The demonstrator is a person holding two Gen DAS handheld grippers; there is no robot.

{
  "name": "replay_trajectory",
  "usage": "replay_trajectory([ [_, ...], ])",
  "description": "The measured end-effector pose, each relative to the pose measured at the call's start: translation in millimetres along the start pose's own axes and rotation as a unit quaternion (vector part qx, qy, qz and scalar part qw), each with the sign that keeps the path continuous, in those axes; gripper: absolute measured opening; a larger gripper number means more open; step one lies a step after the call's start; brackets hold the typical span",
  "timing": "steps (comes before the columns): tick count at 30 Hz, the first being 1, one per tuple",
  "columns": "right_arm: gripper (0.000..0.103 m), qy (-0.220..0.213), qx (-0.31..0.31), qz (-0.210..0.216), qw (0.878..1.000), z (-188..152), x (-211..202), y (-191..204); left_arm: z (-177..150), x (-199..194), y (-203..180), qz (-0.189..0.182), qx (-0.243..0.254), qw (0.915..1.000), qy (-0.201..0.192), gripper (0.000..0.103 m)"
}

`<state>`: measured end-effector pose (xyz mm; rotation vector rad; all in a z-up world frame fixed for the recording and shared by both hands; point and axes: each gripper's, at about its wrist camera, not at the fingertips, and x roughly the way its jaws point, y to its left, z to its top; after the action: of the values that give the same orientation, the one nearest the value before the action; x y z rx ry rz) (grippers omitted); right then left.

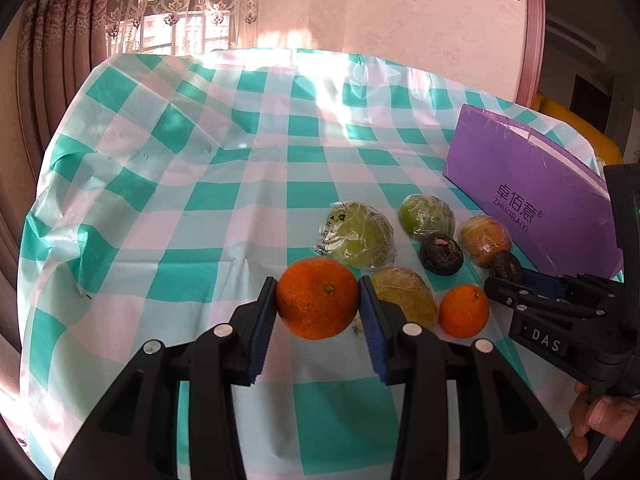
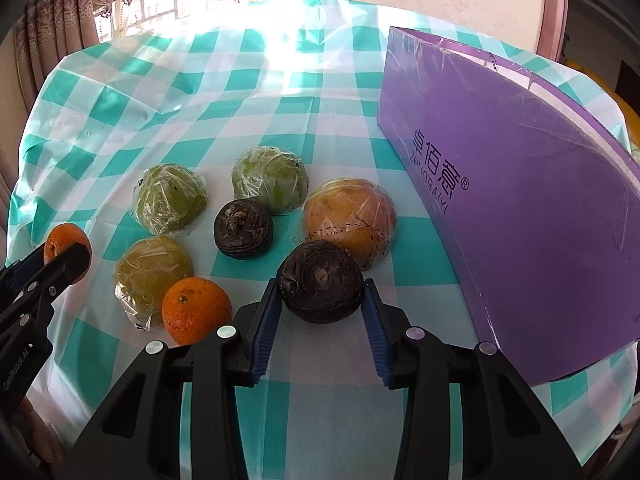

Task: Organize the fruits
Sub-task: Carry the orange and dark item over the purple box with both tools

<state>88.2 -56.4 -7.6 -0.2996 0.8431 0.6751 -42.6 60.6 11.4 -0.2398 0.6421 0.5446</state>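
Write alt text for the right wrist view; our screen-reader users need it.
The right tongs clamp a dark brown round fruit on a teal checked tablecloth. Plastic-wrapped green and yellow fruits, another dark fruit and an orange lie beyond, beside a purple box.

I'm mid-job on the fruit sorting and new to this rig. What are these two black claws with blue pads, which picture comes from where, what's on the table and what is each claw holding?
No robot arm here: a person holds a two-finger gripper in each hand, each with a fisheye camera looking along its fingers. In the left wrist view, the left gripper is shut on an orange. In the right wrist view, the right gripper is closed around a dark brown round fruit. On the green-checked tablecloth lie a second orange, another dark fruit, four plastic-wrapped fruits, such as one green and one yellow-orange, and a purple box.
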Motion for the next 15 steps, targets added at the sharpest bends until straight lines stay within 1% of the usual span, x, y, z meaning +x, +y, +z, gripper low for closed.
replay_trajectory([
  [4, 0.04, -0.015, -0.004, 0.001, 1.0, -3, -10, -1, -1, -1, -2, -0.002, 0.006, 1.0, -0.002, 0.041],
  [7, 0.04, -0.022, -0.004, 0.004, 1.0, -6, -17, -3, -1, -3, -4, -0.011, 0.012, 0.9998, -0.009, 0.041],
  [15, 0.04, -0.046, -0.009, 0.026, 0.999, -14, -36, -3, 1, -11, -12, -0.007, 0.031, 0.9992, -0.024, 0.041],
])
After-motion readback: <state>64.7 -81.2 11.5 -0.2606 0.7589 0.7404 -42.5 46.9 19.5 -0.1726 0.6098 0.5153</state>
